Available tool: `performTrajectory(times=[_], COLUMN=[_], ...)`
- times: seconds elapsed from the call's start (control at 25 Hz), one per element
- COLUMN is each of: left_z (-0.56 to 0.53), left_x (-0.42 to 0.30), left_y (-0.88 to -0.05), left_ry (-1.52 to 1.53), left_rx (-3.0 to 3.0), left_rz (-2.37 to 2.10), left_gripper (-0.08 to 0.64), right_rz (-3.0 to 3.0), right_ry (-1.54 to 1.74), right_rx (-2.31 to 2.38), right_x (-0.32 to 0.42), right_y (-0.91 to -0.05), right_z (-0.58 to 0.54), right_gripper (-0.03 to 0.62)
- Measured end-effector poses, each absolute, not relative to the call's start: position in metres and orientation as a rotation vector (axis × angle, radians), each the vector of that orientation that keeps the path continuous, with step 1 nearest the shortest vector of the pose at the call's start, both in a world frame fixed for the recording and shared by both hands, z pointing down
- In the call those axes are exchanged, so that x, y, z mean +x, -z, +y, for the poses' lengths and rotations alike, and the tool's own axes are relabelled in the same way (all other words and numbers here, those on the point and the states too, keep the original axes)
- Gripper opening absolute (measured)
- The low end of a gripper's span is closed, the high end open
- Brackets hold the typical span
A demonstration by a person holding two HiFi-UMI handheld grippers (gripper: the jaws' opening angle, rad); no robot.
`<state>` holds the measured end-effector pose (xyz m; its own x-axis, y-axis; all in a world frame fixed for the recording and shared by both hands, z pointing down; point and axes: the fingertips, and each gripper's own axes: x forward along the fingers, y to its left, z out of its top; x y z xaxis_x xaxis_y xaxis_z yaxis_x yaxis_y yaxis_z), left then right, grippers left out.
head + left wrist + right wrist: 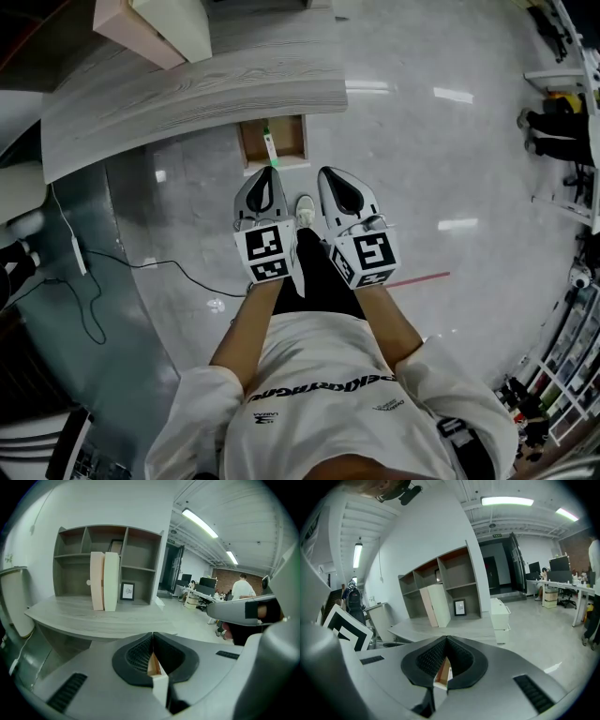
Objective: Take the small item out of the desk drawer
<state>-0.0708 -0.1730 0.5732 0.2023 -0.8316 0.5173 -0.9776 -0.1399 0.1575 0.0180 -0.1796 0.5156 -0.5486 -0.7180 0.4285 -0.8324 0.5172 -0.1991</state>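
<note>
A grey shelf unit (108, 559) stood against the white wall. A pink panel (97, 581) and a cream panel (111, 581) stood upright before it, touching. A framed picture (127, 591) sat in a lower compartment. A black cable (159, 266) trailed across the floor.
</note>
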Motion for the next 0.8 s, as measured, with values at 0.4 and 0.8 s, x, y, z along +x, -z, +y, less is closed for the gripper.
performTrajectory(times=[0.4,0.8], left_z=[-0.181,-0.198], left_x=[-0.074,-0.073], left_y=[-0.645,-0.711], left_ry=[-0.451,-0.498], left_rx=[1.883,1.778], left_rz=[-1.658,-1.631], left_gripper=[0.018,0.091], right_rz=[-2.449,-2.421], right_ry=[-0.592,-0.639], right_rx=[1.275,1.283], right_x=[0.021,0.027], right_y=[-0.561,-0.595], right_z=[-0.183,-0.187], right_gripper=[0.031,0.031])
